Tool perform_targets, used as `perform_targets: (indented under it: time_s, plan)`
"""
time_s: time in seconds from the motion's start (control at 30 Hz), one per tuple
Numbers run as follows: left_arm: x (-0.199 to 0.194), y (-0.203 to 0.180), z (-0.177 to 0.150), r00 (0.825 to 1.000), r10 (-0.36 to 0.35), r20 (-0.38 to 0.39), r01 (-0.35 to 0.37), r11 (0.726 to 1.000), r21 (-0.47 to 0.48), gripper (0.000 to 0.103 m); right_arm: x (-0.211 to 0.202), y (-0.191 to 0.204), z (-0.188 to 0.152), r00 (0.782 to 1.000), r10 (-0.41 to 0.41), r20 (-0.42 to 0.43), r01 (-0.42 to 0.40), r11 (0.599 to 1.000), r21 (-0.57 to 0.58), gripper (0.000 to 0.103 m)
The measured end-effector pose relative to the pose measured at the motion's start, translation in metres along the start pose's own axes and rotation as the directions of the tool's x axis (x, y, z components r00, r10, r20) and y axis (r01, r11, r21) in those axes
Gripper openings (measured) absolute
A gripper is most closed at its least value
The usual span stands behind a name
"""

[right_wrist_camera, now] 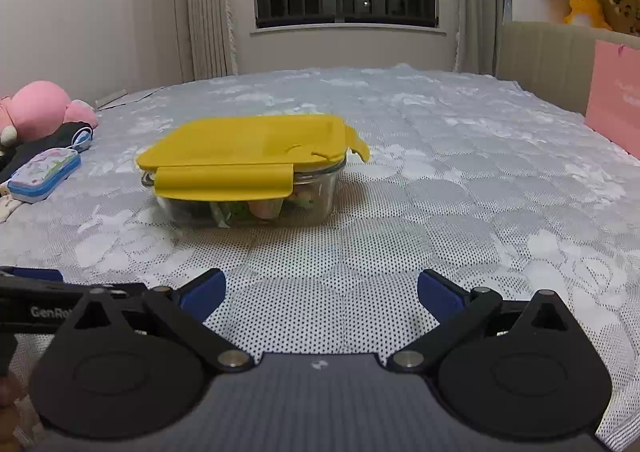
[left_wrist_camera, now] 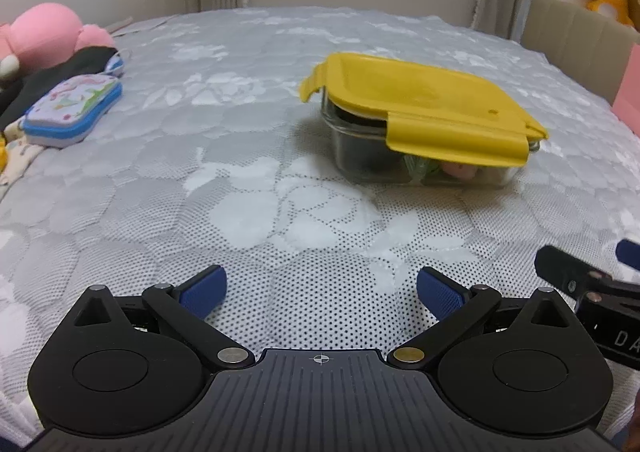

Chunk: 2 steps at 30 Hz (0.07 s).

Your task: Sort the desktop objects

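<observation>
A clear glass box (left_wrist_camera: 420, 159) (right_wrist_camera: 248, 207) with a yellow lid (left_wrist_camera: 424, 99) (right_wrist_camera: 244, 147) resting on top sits on the white lace cloth (left_wrist_camera: 280, 179). Small items, one pink and one green, show through its wall. My left gripper (left_wrist_camera: 321, 292) is open, low over the cloth, well short of the box and to its left. My right gripper (right_wrist_camera: 321, 292) is open too, in front of the box and to its right. Nothing lies between either pair of blue pads. Part of the right gripper (left_wrist_camera: 588, 284) shows at the left view's right edge.
A blue-edged patterned tin (left_wrist_camera: 72, 111) (right_wrist_camera: 44, 171) lies at the far left beside a pink plush toy (left_wrist_camera: 52, 35) (right_wrist_camera: 40, 107) and dark cloth. A pink bag (right_wrist_camera: 616, 107) stands at the right edge. A yellow plush (right_wrist_camera: 584, 7) sits on a shelf behind.
</observation>
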<state>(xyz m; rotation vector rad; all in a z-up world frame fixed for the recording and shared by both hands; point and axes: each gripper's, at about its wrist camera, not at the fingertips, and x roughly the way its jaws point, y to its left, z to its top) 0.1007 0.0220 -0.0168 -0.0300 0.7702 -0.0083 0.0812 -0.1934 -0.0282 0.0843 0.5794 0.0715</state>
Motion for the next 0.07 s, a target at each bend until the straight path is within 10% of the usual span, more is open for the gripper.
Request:
perform_targets:
  time_s: [0.07]
  plan:
    - [-0.0068, 0.0042, 0.0008, 1.000, 0.000, 0.026, 0.001, 0.999, -0.035, 0.103, -0.0031, 0.0003, -0.0007, 1.000, -0.001, 0.004, 0.001, 1.000, 0.002, 0.103]
